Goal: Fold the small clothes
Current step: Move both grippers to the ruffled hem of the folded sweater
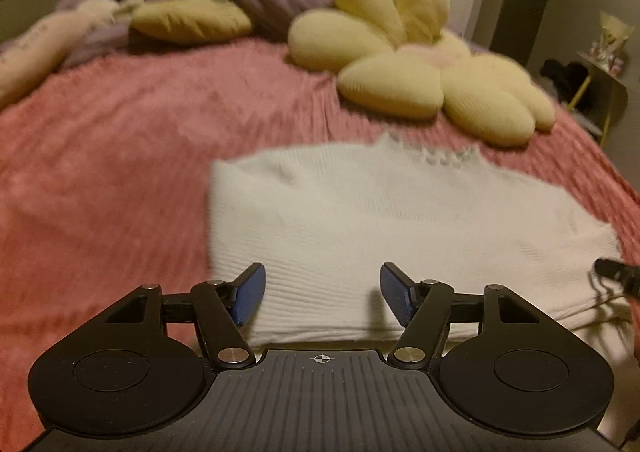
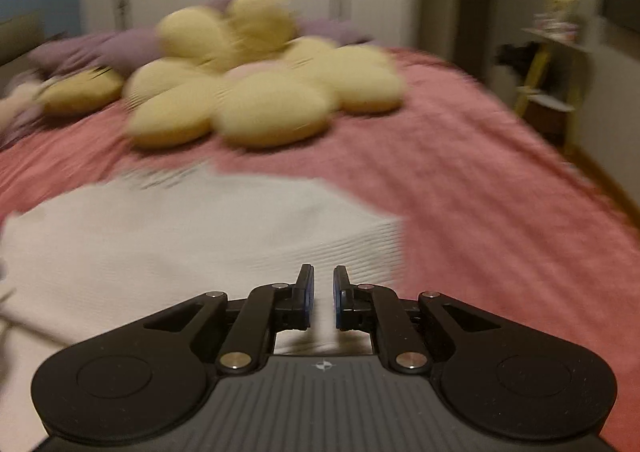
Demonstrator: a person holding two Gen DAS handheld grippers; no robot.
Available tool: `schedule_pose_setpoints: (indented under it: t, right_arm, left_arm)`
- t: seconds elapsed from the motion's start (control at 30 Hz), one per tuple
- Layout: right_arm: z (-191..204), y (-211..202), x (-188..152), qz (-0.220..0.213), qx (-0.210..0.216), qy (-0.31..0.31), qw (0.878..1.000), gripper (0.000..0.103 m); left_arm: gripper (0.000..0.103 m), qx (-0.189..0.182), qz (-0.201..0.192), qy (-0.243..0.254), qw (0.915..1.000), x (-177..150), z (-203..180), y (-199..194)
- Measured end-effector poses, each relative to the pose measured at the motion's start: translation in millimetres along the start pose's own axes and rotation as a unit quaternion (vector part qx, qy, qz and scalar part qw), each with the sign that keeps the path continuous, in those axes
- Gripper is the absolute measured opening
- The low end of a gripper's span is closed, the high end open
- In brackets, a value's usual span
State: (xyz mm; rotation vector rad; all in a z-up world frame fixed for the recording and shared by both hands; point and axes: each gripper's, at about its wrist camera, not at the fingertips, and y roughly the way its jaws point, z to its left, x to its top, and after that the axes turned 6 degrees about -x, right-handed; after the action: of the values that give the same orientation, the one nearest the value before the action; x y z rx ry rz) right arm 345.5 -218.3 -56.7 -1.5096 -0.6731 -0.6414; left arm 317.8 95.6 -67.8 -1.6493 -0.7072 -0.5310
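White knit top (image 1: pixel 360 211) lies flat on pink bed (image 1: pixel 100 171), near edge folded. Left gripper (image 1: pixel 322 294) jaws spread wide, empty, above the hem. Right gripper (image 2: pixel 324 298) jaws nearly closed, nothing between. Left view alone shows yellow pillow (image 1: pixel 192 17) at 11 o'clock; flower cushion (image 2: pixel 256 87) in both.

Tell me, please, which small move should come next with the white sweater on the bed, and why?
Probably bring the open left gripper down onto the near hem of the white sweater and close. Its jaws stand apart above the hem holding nothing, and the sweater lies flat on the pink bedspread, seemingly only partly folded.
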Motion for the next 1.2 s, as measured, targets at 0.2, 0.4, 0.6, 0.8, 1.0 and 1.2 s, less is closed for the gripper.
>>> schedule_pose_setpoints:
  t: [0.2,0.4,0.6,0.8,1.0,1.2]
  right_arm:
    - [24,12,-27,0.012,0.047,-0.08,0.996,0.007]
    - [19,6,-21,0.015,0.038,-0.077,0.996,0.007]
    - [3,-21,-43,0.019,0.043,-0.059,0.997,0.008]
    - [-2,-15,-49,0.037,0.039,-0.064,0.997,0.007]
    - [-18,-53,-61,0.067,0.048,-0.027,0.996,0.012]
    - [-55,-140,-126,0.081,0.073,0.035,0.993,0.036]
  left_arm:
    - [0.072,0.036,-0.001,0.067,0.9971,-19,-12,16]
    - [0.072,0.028,-0.006,0.041,0.9987,-19,-6,-5]
    - [0.074,0.042,0.008,0.069,0.9967,-32,-11,-10]
    - [0.077,0.065,0.022,0.093,0.9933,-32,-22,-12]
    - [0.09,0.017,0.022,0.066,0.9974,-65,-15,-61]
    - [0.093,-0.011,0.056,0.067,0.9962,-145,7,-135]
